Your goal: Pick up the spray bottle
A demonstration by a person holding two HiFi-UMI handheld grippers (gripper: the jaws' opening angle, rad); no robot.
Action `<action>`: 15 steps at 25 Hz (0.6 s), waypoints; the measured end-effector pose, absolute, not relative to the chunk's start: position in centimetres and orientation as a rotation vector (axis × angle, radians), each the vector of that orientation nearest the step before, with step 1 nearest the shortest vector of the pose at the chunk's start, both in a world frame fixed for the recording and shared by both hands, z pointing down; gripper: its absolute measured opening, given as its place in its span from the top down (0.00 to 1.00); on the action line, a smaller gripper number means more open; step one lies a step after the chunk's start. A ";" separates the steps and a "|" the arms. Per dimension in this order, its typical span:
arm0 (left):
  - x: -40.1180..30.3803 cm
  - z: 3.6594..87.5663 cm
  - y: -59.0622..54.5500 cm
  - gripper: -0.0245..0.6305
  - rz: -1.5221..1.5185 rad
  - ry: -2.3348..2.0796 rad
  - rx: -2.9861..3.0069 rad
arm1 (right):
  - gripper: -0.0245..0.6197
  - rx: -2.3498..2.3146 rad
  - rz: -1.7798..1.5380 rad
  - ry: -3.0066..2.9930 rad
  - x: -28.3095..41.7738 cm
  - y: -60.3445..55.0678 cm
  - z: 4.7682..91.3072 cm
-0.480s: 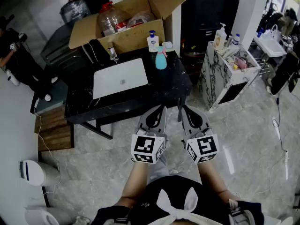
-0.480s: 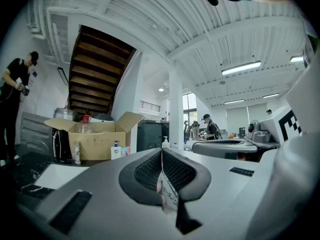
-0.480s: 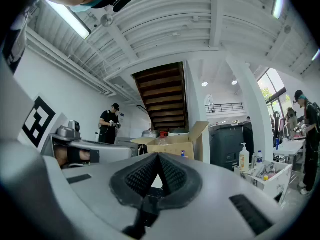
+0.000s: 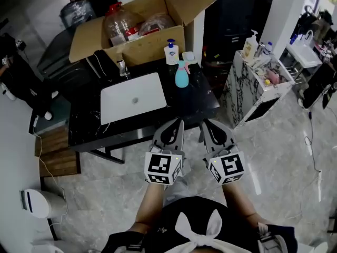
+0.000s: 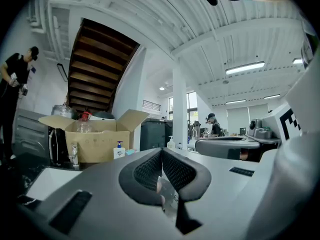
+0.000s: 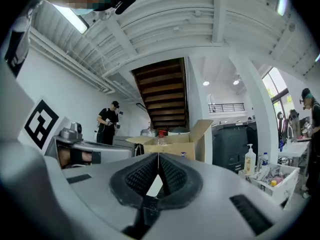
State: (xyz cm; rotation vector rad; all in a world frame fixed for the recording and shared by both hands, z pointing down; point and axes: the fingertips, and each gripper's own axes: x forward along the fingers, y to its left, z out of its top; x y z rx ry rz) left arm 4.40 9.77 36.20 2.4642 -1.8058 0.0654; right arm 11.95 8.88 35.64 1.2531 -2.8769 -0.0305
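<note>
The teal spray bottle point(image 4: 181, 76) stands upright on the black counter point(image 4: 200, 101), at its far right, just right of a white sink point(image 4: 134, 97). A white pump bottle point(image 4: 171, 51) stands right behind it. Both grippers are held level over the floor, short of the counter's near edge. My left gripper point(image 4: 180, 121) is shut with nothing in it, and so is my right gripper point(image 4: 202, 123) beside it. In the left gripper view the shut left gripper point(image 5: 161, 152) points toward the pump bottle point(image 5: 118, 151) far ahead. In the right gripper view the right gripper point(image 6: 158, 157) is shut and empty.
An open cardboard box point(image 4: 142, 28) with a large plastic jug stands behind the counter. A marble-patterned cabinet point(image 4: 258, 83) with bottles is at the right. A wooden platform point(image 4: 55, 152) and a white appliance point(image 4: 34, 202) lie on the floor at the left. A person in black point(image 4: 16, 67) stands far left.
In the head view the counter has shifted slightly left and lower. Both grippers keep their places below it and stay shut.
</note>
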 end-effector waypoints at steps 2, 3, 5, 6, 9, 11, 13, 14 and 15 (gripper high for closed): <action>3.4 36.0 8.3 0.92 0.065 -1.795 2.469 | 0.92 1.260 -0.027 -2.872 11.1 7.4 35.4; 3.0 35.9 7.6 0.92 0.066 -1.790 2.470 | 0.92 1.267 -0.024 -2.868 10.7 6.7 35.3; 2.1 35.9 6.3 0.92 0.074 -1.781 2.475 | 0.92 1.280 -0.018 -2.860 9.9 5.4 35.2; 1.7 36.0 5.7 0.92 0.078 -1.776 2.479 | 0.92 1.287 -0.018 -2.856 9.5 4.8 35.3; 0.3 36.2 3.9 0.92 0.086 -1.754 2.495 | 0.92 1.309 -0.023 -2.847 8.4 3.1 35.4; -0.5 36.2 2.8 0.92 0.086 -1.740 2.506 | 0.92 1.335 -0.015 -2.837 7.8 2.0 35.5; -1.2 36.0 1.6 0.92 0.082 -1.724 2.521 | 0.92 1.365 -0.010 -2.831 7.3 1.0 35.3; -1.5 35.9 1.1 0.92 0.078 -1.715 2.529 | 0.92 1.379 -0.015 -2.829 7.0 0.5 35.2; -1.8 35.8 0.6 0.92 0.075 -1.707 2.538 | 0.92 1.394 -0.023 -2.827 6.8 0.0 35.0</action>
